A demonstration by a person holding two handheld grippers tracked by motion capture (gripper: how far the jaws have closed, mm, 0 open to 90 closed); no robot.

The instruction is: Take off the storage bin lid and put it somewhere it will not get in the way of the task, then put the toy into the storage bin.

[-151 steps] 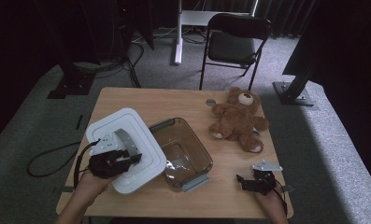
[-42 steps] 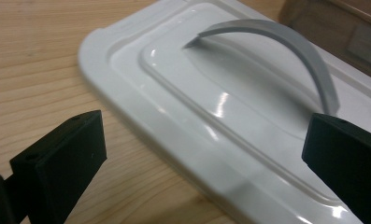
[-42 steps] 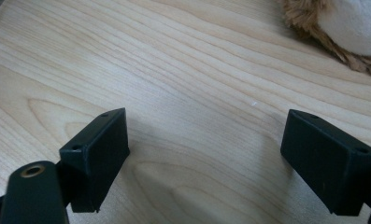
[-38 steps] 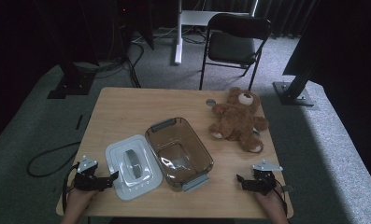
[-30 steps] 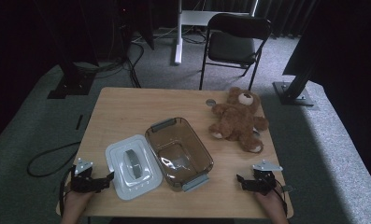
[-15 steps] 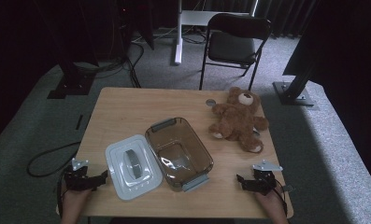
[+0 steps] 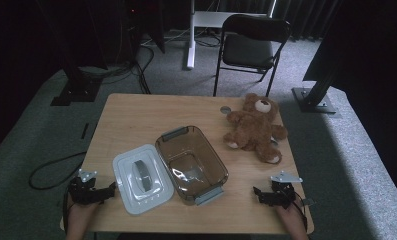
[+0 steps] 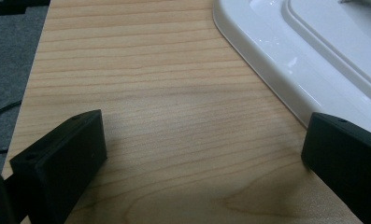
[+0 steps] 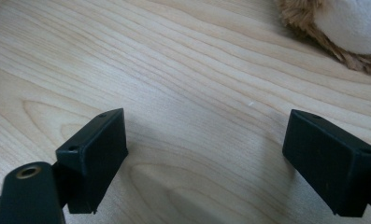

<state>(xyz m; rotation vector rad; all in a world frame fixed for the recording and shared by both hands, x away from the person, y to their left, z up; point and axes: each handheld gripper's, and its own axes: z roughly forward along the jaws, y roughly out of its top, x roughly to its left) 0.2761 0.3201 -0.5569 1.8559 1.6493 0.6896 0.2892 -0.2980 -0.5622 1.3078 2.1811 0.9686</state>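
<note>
Now the left gripper (image 7: pixel 107 190) is backing off the lid (image 7: pixel 142 177), jaws spread, lid lying flat beside the container (image 7: pixel 191 163); right gripper (image 7: pixel 260 193) is idling, jaws spread.

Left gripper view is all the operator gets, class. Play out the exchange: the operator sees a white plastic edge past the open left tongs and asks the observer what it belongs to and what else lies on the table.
Observer: It is the white rectangular plastic lid, lying flat on the wooden table with its grey handle facing up.
Operator: Where is its container?
Observer: The clear brown plastic tub stands uncovered close against the lid's right side.
Operator: And the other tongs?
Observer: The right tongs sit open and hold nothing near the table's front right corner, with a brown plush teddy bear lying beyond them.
</note>
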